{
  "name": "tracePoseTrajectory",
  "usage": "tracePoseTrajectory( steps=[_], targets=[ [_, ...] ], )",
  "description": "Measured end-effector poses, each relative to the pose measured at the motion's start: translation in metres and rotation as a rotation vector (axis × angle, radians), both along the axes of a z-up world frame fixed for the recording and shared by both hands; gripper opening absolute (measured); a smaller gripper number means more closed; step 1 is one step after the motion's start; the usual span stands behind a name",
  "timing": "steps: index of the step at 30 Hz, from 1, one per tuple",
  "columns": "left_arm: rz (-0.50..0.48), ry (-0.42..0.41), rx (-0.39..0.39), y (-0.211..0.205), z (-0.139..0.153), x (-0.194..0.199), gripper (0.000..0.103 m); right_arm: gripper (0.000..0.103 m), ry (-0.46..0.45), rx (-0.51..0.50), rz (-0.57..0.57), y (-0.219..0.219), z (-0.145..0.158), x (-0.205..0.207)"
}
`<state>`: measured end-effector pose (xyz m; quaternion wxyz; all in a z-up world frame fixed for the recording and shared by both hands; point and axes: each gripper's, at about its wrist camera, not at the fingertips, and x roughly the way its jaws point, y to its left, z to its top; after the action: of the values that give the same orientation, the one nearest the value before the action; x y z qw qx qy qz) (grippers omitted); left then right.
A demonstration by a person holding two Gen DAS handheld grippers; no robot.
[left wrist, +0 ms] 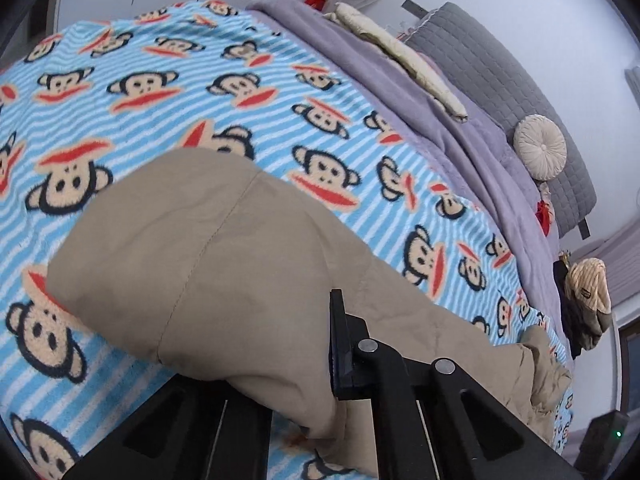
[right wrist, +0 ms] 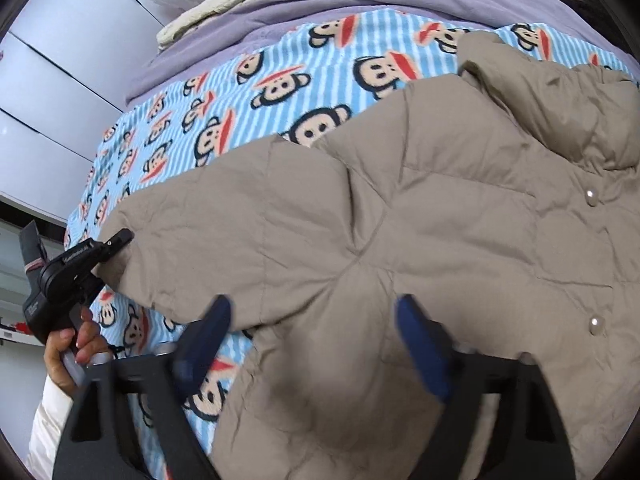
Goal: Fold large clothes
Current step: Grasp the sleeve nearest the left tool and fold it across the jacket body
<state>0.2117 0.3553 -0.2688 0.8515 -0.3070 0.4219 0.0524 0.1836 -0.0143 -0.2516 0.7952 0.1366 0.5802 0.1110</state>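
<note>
The bed [right wrist: 248,12] was covered by a blue striped monkey-print blanket [left wrist: 168,92], on which the beige padded jacket [right wrist: 420,216] was spread flat. The jacket's sleeve [left wrist: 192,264] was seen clamped in the left claw [right wrist: 120,240], which was clenched on the cuff and gripped from below by a hand [right wrist: 76,348]. The right claw [right wrist: 316,344] was angled steeply down over the jacket's body, its blue pads [right wrist: 420,344] parted, fabric between them but not pinched.
</note>
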Motion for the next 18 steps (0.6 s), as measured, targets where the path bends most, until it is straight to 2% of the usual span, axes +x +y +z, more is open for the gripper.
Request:
tracePoseTrajectory(
  steps=[1,2,6,11,15,18],
  targets=[
    [-0.016,-0.023,0.015,-0.004,0.012,-0.001,0.008,0.020,0.029,0.044,0.000,0.003,-0.009,0.007],
    [-0.036,-0.049,0.030,-0.009,0.025,-0.002,0.008,0.017,0.058,0.081,-0.012,0.004,-0.018,0.011],
    [-0.142,-0.147,0.077,-0.041,0.073,-0.005,0.008,0.015,0.091,0.114,-0.003,0.016,-0.043,0.019],
    [-0.329,-0.224,0.131,-0.120,0.117,-0.006,0.008,0.015,0.150,0.126,0.013,0.020,-0.068,0.026],
    [-0.491,-0.280,0.131,-0.199,0.146,-0.007,0.008,0.015,0.223,0.300,-0.008,-0.011,-0.064,0.021],
    [-0.614,-0.300,0.156,-0.272,0.153,-0.010,0.008,0.015,0.198,0.380,-0.081,-0.064,-0.043,0.000]
  ],
)
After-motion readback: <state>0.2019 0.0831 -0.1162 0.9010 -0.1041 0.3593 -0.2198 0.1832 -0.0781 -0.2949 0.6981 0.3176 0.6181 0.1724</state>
